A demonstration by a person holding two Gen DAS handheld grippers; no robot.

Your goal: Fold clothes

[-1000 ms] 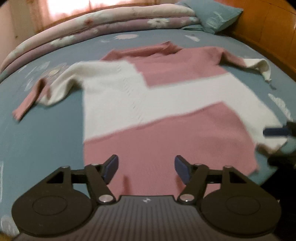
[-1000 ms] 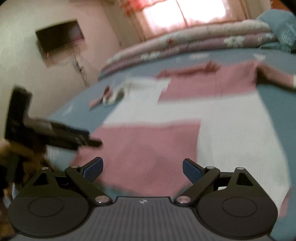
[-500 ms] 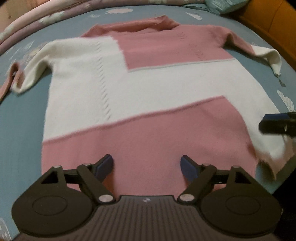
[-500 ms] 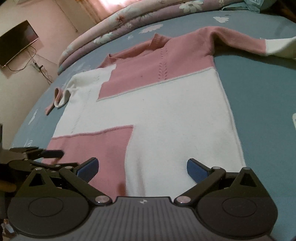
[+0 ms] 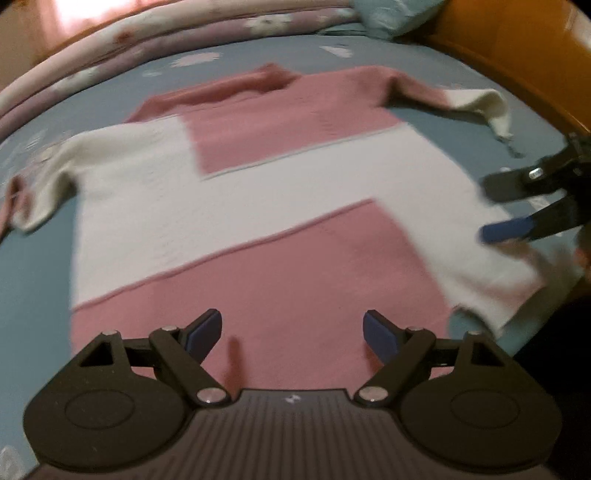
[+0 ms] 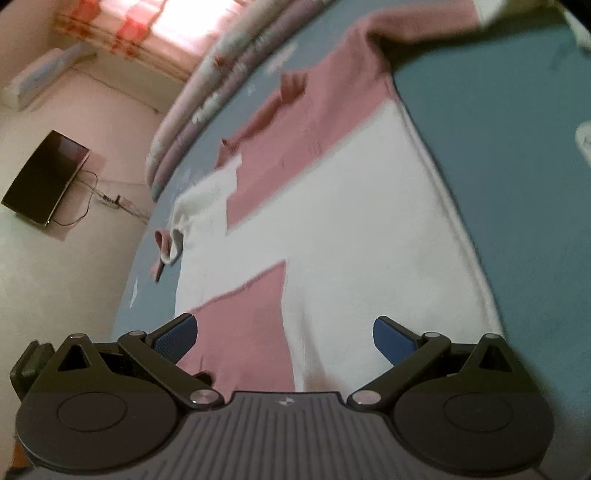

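A pink and white block-patterned sweater (image 5: 295,206) lies spread flat, front up, on the blue bedsheet (image 5: 33,280), with its sleeves out to both sides and its collar at the far end. My left gripper (image 5: 291,325) hovers open over the pink hem panel, nothing between its fingers. My right gripper (image 5: 495,208) shows at the right edge of the left wrist view, open and turned on its side over the sweater's white right edge. In the right wrist view, that right gripper (image 6: 284,328) is open above the sweater (image 6: 351,240) near the hem, with no cloth pinched.
A rolled floral quilt (image 5: 184,40) runs along the far side of the bed, with a teal pillow (image 5: 395,14) beside it. A wooden headboard (image 5: 517,59) borders the right. A dark TV (image 6: 44,177) and an air conditioner (image 6: 44,77) hang on the wall.
The left gripper's jaws have spread wider over the hem. The right gripper has rolled onto its side, tilting its view, and has come in over the sweater's right edge. The sweater lies as before.
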